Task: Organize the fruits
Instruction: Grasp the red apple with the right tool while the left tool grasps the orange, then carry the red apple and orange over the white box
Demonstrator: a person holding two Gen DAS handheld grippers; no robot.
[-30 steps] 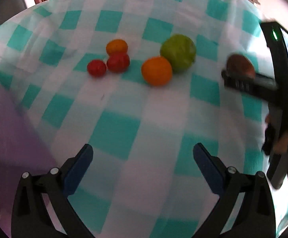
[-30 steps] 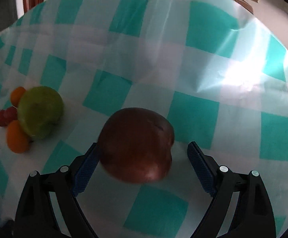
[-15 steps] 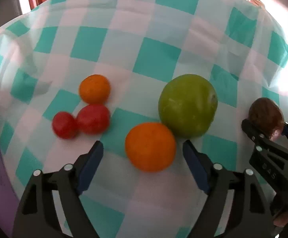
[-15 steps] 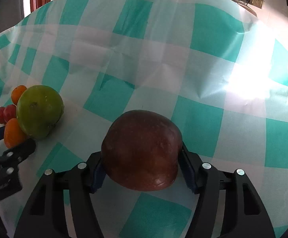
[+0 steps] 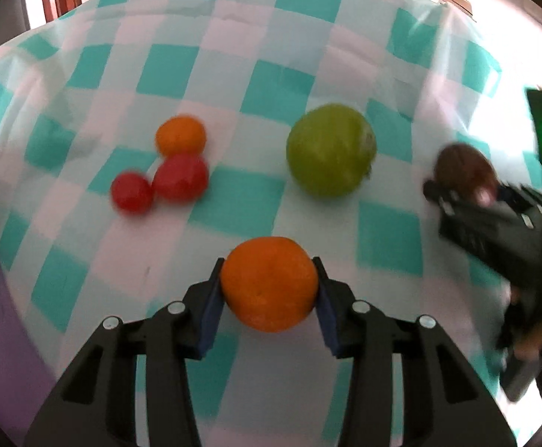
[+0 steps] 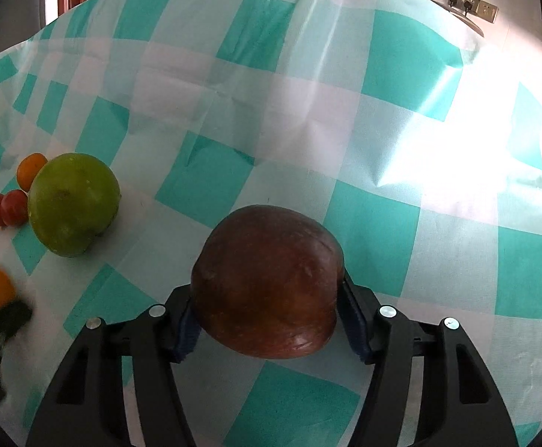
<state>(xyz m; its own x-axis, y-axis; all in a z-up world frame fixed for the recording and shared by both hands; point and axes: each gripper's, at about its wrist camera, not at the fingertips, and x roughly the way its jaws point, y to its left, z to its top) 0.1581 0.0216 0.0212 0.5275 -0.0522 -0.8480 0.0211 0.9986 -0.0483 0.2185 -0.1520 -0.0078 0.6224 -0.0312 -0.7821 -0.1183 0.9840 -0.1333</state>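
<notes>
Left tongs [image 5: 268,286] just closed on orange [image 5: 268,283], 6 o'clock of green apple [image 5: 330,150]. Right tongs [image 6: 267,298] grip dark-red apple [image 6: 267,279] (smooth, round, likely slippery). Best squeezed across widest middle, gently.

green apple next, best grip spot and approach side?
Take the green apple across its widest middle, claw coming down from above on the near side. It is round and sits alone on the checked cloth, both flanks free. Both claws are full now, so one would have to release first.
</notes>
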